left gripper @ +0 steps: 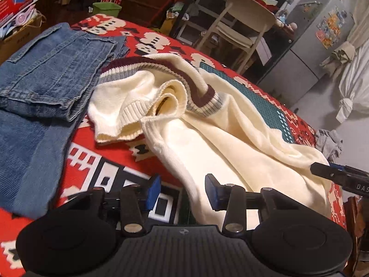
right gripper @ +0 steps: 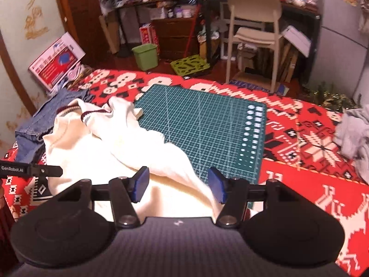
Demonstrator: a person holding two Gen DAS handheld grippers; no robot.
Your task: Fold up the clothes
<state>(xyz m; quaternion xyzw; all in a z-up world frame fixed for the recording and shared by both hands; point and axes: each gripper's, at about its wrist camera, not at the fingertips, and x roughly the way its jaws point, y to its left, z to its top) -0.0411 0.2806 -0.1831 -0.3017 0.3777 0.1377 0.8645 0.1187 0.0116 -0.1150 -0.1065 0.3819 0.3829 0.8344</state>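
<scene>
Three garments lie on one red patterned blanket: one cream sweater near the middle, one pair of blue jeans at the left, one grey garment at the far right. One green cutting mat lies on it too. Beyond stand one cream chair and one green bin. Two grippers show: left gripper, right gripper.

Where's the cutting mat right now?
Right wrist view: the green cutting mat lies mid-frame on the red patterned blanket, its left edge under the cream sweater, grey garment off right.
</scene>
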